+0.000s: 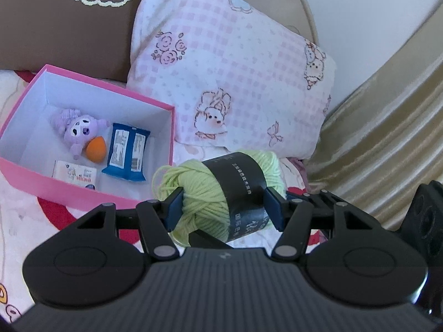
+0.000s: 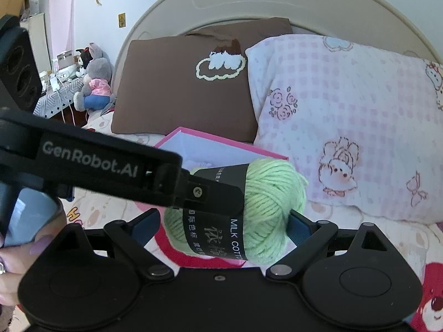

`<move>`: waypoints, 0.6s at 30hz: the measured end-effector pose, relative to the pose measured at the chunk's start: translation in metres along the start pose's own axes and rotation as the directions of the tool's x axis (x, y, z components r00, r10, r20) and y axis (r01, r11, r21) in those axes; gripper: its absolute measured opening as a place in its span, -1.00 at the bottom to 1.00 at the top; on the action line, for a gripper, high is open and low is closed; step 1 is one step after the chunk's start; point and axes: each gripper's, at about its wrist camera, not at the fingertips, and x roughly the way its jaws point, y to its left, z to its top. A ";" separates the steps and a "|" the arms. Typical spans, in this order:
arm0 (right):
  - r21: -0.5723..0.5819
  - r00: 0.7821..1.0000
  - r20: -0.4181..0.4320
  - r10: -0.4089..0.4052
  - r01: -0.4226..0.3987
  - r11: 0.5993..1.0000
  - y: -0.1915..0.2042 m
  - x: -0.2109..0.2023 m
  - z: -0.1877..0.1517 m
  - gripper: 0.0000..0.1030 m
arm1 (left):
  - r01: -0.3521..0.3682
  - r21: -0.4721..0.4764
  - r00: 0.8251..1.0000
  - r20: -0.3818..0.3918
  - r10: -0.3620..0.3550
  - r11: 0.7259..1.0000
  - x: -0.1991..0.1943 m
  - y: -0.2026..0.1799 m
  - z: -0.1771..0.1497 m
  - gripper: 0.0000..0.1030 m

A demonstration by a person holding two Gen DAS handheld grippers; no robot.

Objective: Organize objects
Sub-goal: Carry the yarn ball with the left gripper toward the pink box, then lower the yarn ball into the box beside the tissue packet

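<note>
A light-green yarn ball (image 1: 205, 193) (image 2: 271, 193) with a black paper band hangs above the bedspread, just right of an open pink box (image 1: 110, 90) (image 2: 221, 139). My left gripper (image 1: 223, 207) is shut on it, blue pads pressing both sides. In the right wrist view one left finger (image 2: 193, 191) crosses in front of the ball. My right gripper (image 2: 223, 227) straddles the same ball end to end, its pads against the yarn. The box holds a purple plush (image 1: 77, 130), an orange sponge (image 1: 95, 149), a blue packet (image 1: 126, 152) and a small white pack (image 1: 74, 175).
A pink checked pillow (image 1: 235, 69) (image 2: 346, 124) and a brown pillow (image 1: 63, 27) (image 2: 180, 88) lean on the curved headboard (image 2: 249, 2) behind the box. A gold curtain (image 1: 387, 138) hangs on the right. Plush toys (image 2: 94, 83) sit on a side table far left.
</note>
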 end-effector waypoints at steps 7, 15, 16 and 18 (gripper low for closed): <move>-0.011 1.000 -0.013 0.011 -0.011 1.000 -0.006 0.022 0.015 0.88 | 0.002 -0.050 1.000 -0.018 -0.003 0.999 0.014 0.018 0.022 0.16; 0.011 0.996 -0.072 0.045 -0.044 0.999 -0.015 0.059 0.023 0.88 | -0.024 -0.140 0.998 -0.058 0.016 0.990 0.041 0.049 0.041 0.16; 0.013 0.996 -0.079 0.050 -0.049 0.999 -0.015 0.064 0.023 0.87 | -0.033 -0.141 0.998 -0.060 0.024 0.989 0.045 0.052 0.043 0.16; 0.012 0.994 -0.093 0.060 -0.059 0.998 -0.016 0.075 0.022 0.88 | -0.046 -0.149 0.997 -0.065 0.036 0.988 0.051 0.059 0.046 0.16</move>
